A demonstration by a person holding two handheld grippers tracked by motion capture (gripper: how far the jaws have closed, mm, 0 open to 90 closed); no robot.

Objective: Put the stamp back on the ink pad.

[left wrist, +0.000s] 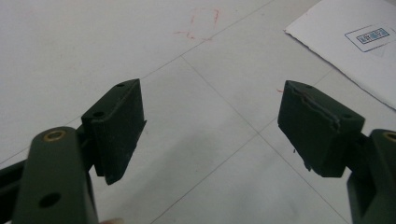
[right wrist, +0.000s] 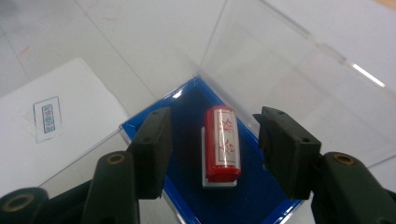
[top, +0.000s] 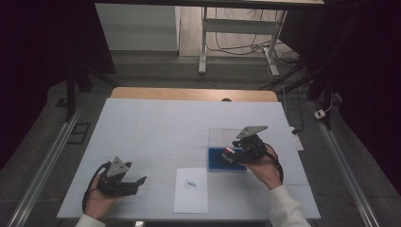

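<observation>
Nearest the high camera, two forearms enter from the bottom edge. Left gripper (top: 137, 181) rests low over the white table (top: 156, 127) at its near left corner; its jaws stand wide apart with nothing but bare tabletop between them. Just right of it lies a white paper sheet (top: 190, 190) bearing a small blue-printed label (top: 191, 183). Farther right sits a blue-lined tray (top: 215, 161) with its clear lid (top: 222, 137) raised behind. Right gripper (right wrist: 212, 140) hangs over the tray, jaws apart and clear of the red cylindrical stamp (right wrist: 223, 142). That stamp lies on its side upon a small white rest in the blue lining, between the two jaws, touching neither.
</observation>
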